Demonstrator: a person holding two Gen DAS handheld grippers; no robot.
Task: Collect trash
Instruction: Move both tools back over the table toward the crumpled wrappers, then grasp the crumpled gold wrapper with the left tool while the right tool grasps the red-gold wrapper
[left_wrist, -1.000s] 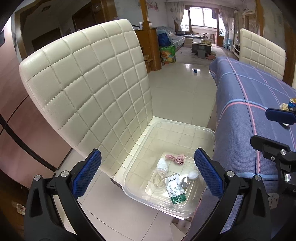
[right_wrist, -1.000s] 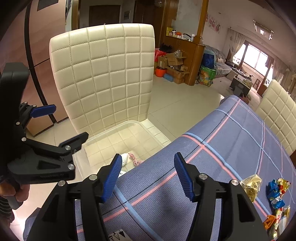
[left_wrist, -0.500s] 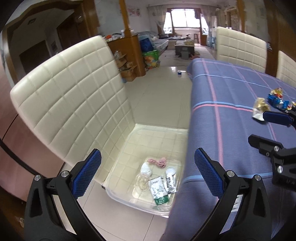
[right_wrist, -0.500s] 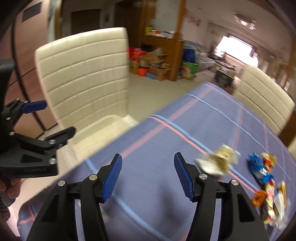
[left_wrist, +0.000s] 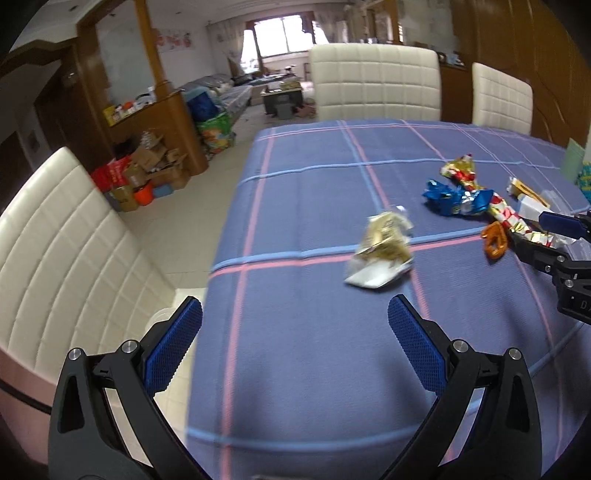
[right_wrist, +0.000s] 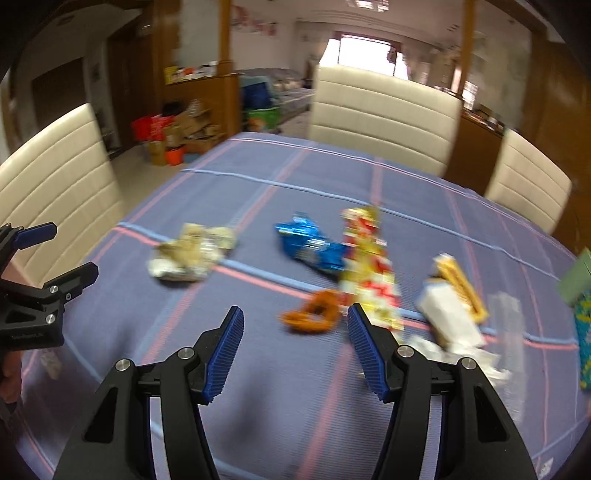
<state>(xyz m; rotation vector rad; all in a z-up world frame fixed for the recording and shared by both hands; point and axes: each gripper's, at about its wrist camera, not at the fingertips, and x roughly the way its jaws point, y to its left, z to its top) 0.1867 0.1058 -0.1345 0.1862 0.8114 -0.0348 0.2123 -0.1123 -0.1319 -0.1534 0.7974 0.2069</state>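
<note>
Both grippers over the blue tablecloth, jaws apart and empty, facing scattered wrappers.

The left gripper (left_wrist: 295, 334) stands wide, nothing between its pads; the near left table edge (left_wrist: 207, 295) lies just beside its left finger, with a cream chair (left_wrist: 66, 251) beyond and bare cloth (left_wrist: 295, 369) ahead up to the gold wrapper (left_wrist: 380, 251). The right gripper (right_wrist: 295, 347) is about half open, empty, with the orange wrapper (right_wrist: 312, 314) just ahead between its fingertips and the blue wrapper (right_wrist: 310, 247) and red-and-gold wrapper (right_wrist: 369, 266) farther on. A second ago both cameras faced the chair and its clear bin of trash; that bin is now out of sight, and the table fills both views.
</note>
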